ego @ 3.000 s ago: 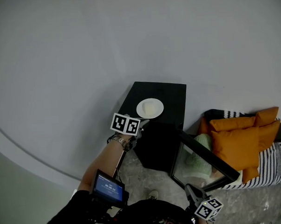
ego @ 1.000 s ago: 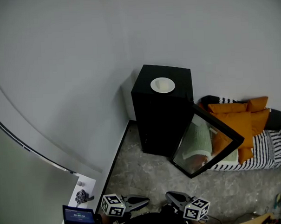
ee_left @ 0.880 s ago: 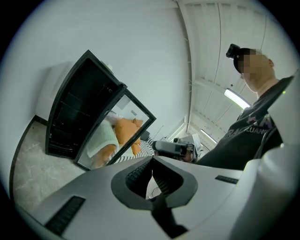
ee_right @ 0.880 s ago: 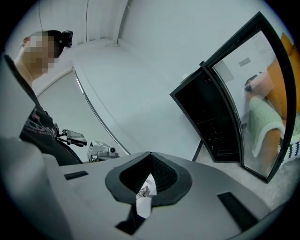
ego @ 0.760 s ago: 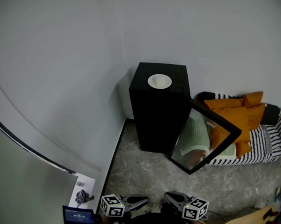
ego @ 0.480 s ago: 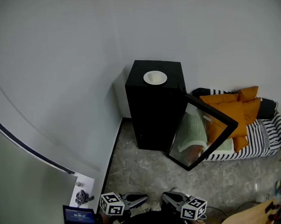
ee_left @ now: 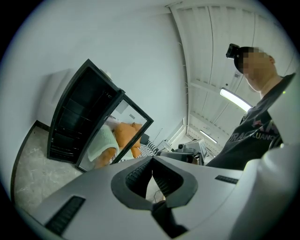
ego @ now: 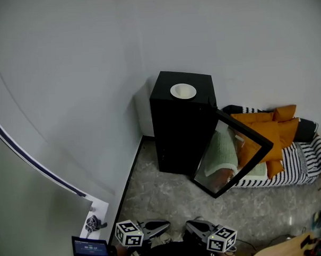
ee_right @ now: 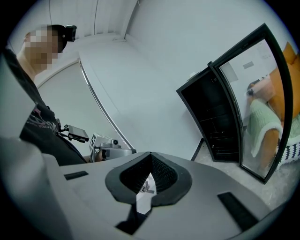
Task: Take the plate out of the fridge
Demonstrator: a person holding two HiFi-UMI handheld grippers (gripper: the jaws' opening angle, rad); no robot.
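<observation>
A white plate [ego: 183,91] sits on top of the black fridge [ego: 177,134], apart from both grippers. The fridge's glass door [ego: 233,153] hangs open to the right. My left gripper [ego: 166,225] and right gripper [ego: 189,225] are held low at the bottom edge of the head view, tips facing each other, far from the fridge. Both are shut and hold nothing. In the left gripper view the shut left gripper [ee_left: 152,161] points past the fridge [ee_left: 79,117]. From the right gripper view, the shut right gripper [ee_right: 150,157] faces the open fridge [ee_right: 211,117].
A bed with orange cushions [ego: 266,128] and a striped cover [ego: 305,163] lies right of the fridge. Grey stone floor [ego: 163,199] runs between me and the fridge. A white ledge [ego: 95,218] with a small object is at the lower left. A small screen [ego: 91,247] rides by my left arm.
Three seconds ago my left gripper was up at the plate on the fridge top; now both grippers are down near my body. In the last second only the head view shifted slightly.
</observation>
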